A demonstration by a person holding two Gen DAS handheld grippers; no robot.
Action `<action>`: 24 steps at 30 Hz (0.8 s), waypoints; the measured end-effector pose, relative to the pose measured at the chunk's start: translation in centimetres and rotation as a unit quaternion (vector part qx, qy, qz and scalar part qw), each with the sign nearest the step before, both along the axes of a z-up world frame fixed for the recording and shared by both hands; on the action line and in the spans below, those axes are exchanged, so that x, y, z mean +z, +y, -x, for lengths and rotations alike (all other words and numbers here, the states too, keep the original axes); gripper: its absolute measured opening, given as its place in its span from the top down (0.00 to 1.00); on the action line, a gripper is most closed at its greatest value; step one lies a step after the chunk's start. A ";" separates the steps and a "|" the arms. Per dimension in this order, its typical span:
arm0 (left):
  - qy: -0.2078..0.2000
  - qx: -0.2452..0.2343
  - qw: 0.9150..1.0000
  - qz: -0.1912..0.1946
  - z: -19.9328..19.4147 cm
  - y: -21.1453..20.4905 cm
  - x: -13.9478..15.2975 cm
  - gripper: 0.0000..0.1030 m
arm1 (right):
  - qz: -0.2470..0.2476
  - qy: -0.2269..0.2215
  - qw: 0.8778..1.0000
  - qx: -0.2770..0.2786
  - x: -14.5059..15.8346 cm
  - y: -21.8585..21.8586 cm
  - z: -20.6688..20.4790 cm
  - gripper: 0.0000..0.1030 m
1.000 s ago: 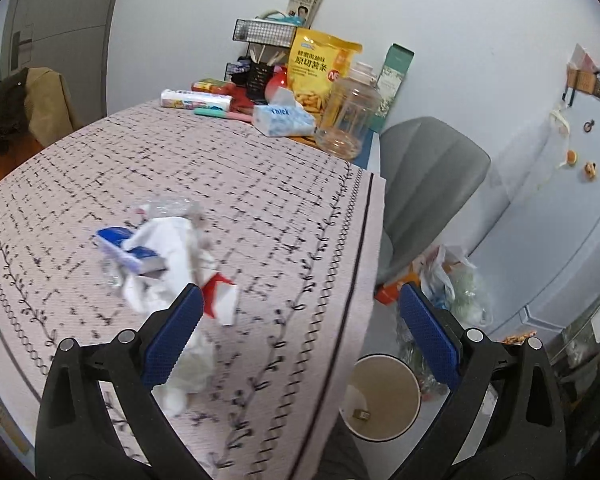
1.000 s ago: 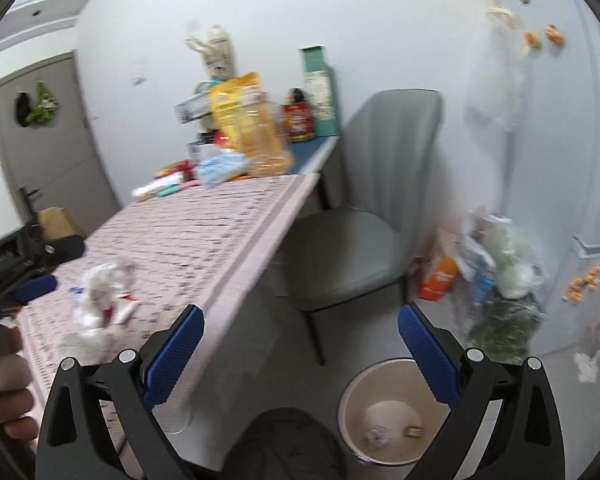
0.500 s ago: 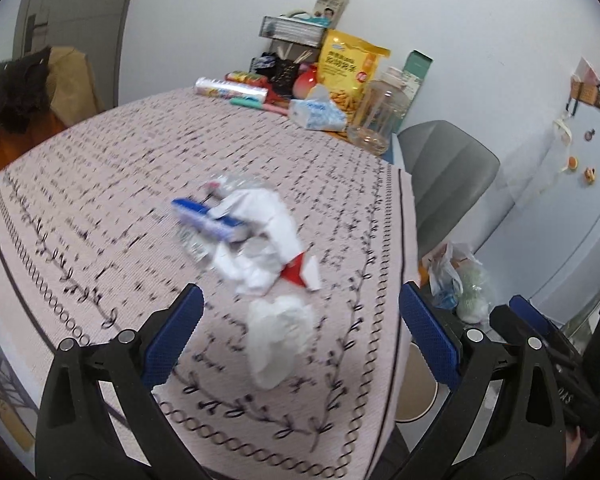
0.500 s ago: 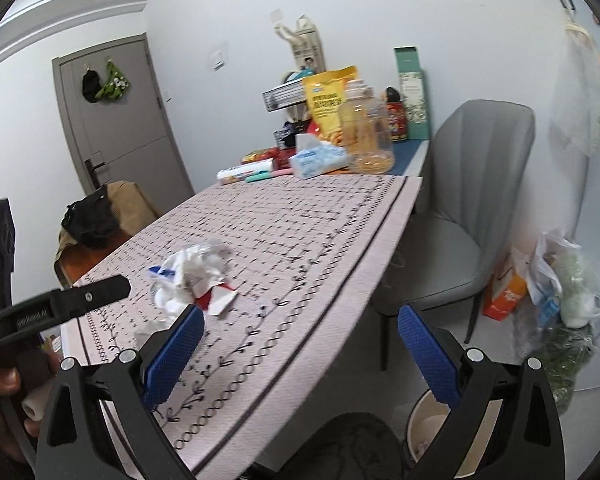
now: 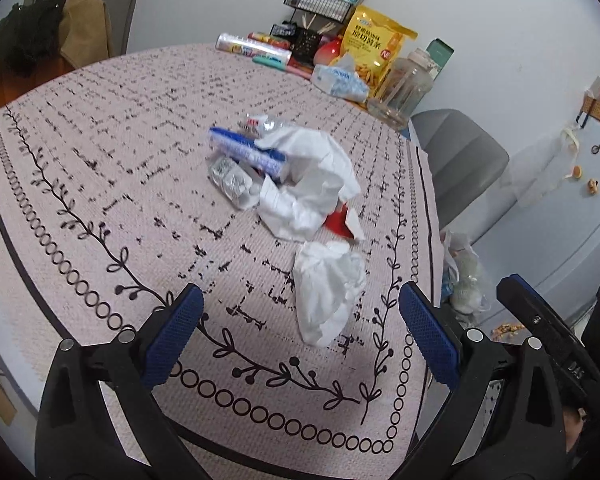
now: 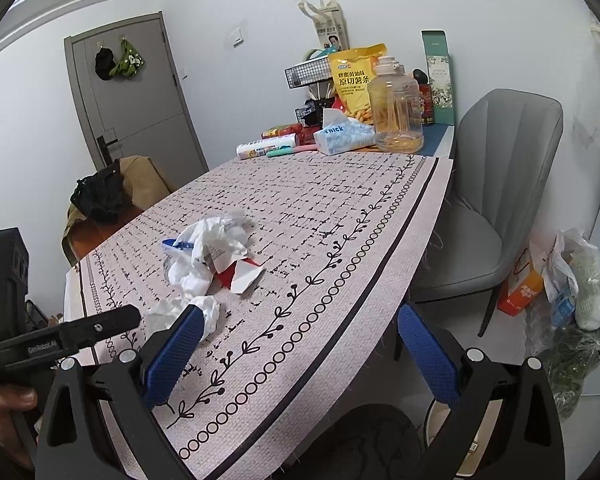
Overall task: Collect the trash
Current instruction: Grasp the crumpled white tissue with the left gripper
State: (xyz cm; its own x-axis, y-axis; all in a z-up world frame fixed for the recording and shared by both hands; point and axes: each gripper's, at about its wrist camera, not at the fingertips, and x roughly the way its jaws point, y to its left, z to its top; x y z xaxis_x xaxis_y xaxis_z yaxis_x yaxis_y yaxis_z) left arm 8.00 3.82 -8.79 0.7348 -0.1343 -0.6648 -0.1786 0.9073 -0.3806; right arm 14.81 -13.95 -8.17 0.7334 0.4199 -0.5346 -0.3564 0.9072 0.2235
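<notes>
A trash pile lies on the patterned tablecloth (image 5: 100, 168): crumpled white paper (image 5: 308, 184), a blue wrapper (image 5: 248, 152), a silver foil packet (image 5: 230, 178) and a red-and-white scrap (image 5: 342, 224). Nearer me, a crumpled tissue (image 5: 324, 288) lies apart from the pile. My left gripper (image 5: 298, 292) is open just short of the tissue, nothing between its pads. My right gripper (image 6: 298, 312) is open over the table's near edge, empty. It sees the pile (image 6: 208, 252), the tissue (image 6: 180, 312) and the left gripper's finger (image 6: 80, 332). The bin's rim (image 6: 430, 420) peeks out below.
At the table's far end stand a yellow snack bag (image 6: 354, 80), a clear jug (image 6: 398, 108), a tissue pack (image 6: 340, 136) and a wire rack. A grey chair (image 6: 500, 184) stands to the right, with bags (image 6: 572, 280) on the floor beside it. A clothes-covered chair (image 6: 104, 196) is at the left.
Both grippers have swung from the bin side toward the table. The left one now faces the pile head-on with the tissue in front of its fingers. Both stayed open.
</notes>
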 end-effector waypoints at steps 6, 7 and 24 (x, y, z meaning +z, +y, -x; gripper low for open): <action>0.002 -0.010 1.000 0.016 -0.6 -0.3 -1.2 0.06 | 0.006 0.007 1.000 -0.002 -0.6 -0.2 -0.1 0.07; -0.004 -0.011 1.000 0.017 -0.6 -0.4 -1.1 0.06 | 0.006 0.008 1.000 -0.003 -0.6 -0.3 -0.2 0.07; 0.018 -0.022 0.999 0.021 -3.4 -1.7 -2.2 0.76 | 0.001 0.014 1.000 -0.004 -1.1 -0.8 -0.6 0.07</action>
